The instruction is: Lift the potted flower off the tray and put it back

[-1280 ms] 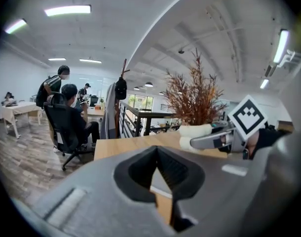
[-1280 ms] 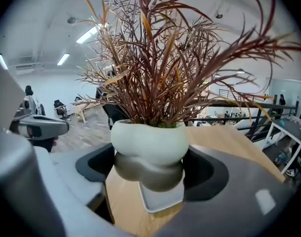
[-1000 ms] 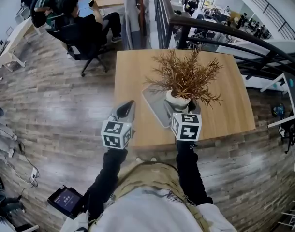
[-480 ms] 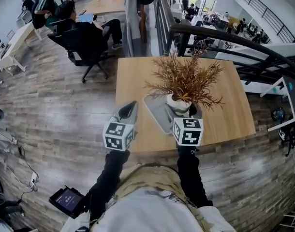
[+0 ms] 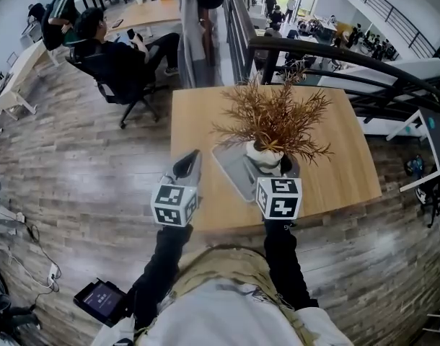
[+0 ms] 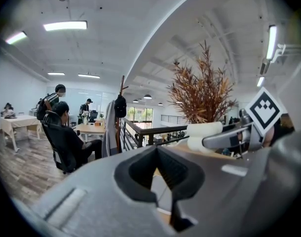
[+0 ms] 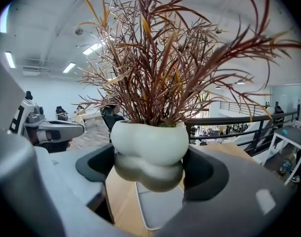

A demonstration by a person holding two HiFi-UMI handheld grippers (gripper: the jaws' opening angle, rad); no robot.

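A white bulbous pot (image 7: 149, 154) with a dried reddish-brown plant (image 5: 274, 117) hangs between the jaws of my right gripper (image 7: 149, 169), which is shut on its sides. The pot (image 5: 263, 153) floats just above the grey tray (image 5: 234, 166), whose bare surface shows beneath it in the right gripper view as the tray (image 7: 158, 209). The tray lies near the front edge of the wooden table (image 5: 335, 157). My left gripper (image 5: 187, 166) hovers to the left of the tray, shut with nothing in it. The left gripper view shows its tips (image 6: 157, 149) together and the pot (image 6: 205, 135) to the right.
A dark railing (image 5: 335, 52) runs behind the table. People sit at desks at the back left, with an office chair (image 5: 122, 78) close to the table's far left corner. A small screen device (image 5: 99, 299) lies on the wood floor at lower left.
Both grippers have risen slightly, and the right one has carried the pot a little higher above the tray. The jaws look the same.
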